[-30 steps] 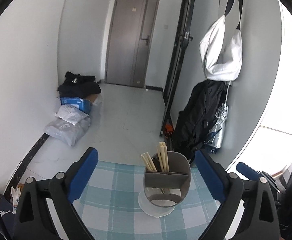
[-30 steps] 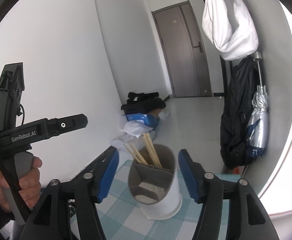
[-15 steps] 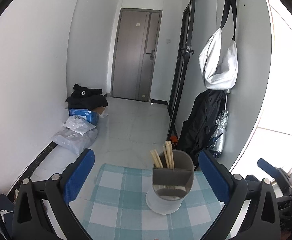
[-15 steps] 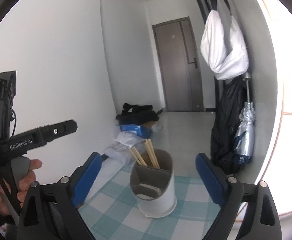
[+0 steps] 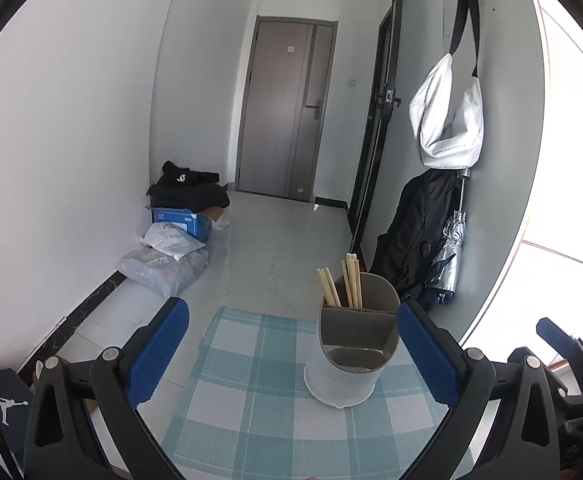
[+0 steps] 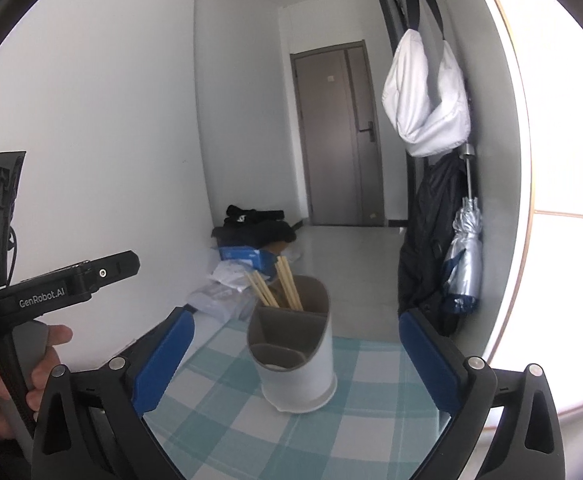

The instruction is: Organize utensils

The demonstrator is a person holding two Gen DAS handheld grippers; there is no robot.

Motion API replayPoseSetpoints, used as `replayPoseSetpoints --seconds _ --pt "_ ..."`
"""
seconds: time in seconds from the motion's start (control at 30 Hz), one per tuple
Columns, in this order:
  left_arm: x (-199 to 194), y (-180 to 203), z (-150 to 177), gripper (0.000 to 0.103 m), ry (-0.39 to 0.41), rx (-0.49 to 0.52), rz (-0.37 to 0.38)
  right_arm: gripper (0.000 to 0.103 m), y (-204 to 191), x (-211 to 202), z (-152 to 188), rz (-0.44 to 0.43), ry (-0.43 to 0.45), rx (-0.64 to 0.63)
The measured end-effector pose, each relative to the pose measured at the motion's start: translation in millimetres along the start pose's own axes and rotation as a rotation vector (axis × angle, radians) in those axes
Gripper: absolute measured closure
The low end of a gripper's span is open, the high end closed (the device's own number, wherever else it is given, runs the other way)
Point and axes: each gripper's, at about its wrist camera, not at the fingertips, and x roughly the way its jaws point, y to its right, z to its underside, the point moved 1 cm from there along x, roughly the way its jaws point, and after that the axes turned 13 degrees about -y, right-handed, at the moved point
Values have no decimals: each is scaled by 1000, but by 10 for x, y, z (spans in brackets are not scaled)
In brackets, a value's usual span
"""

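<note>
The utensil holder (image 5: pixel 349 354) stands on the checked tablecloth (image 5: pixel 251 400), right of centre. Chopsticks (image 5: pixel 341 284) stand in its far compartment.

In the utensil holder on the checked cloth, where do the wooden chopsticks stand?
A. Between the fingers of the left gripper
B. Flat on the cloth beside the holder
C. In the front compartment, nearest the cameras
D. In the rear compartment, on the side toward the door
D. The chopsticks rise from the rear compartment of the utensil holder, on its far side; the compartments nearer the cameras hold no chopsticks.
</note>
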Motion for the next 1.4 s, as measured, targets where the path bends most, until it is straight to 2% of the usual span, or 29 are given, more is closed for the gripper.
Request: replayPoseSetpoints --seconds 0.17,0.27,0.63,0.87,1.4 --pt "34 -4 89 1 6 12 0 0 15 5 108 10 0 4" --pt "52 -28 159 1 15 10 -36 0 14 14 186 15 -6 4" --pt "151 -70 307 1 -1 4 -23 0 -11 104 396 29 -15 -3" --pt "201 -93 350 1 -37 -5 -16 0 -29 127 427 30 -17 10" --pt "168 -44 423 1 -27 23 -39 0 -56 107 467 46 -14 7"
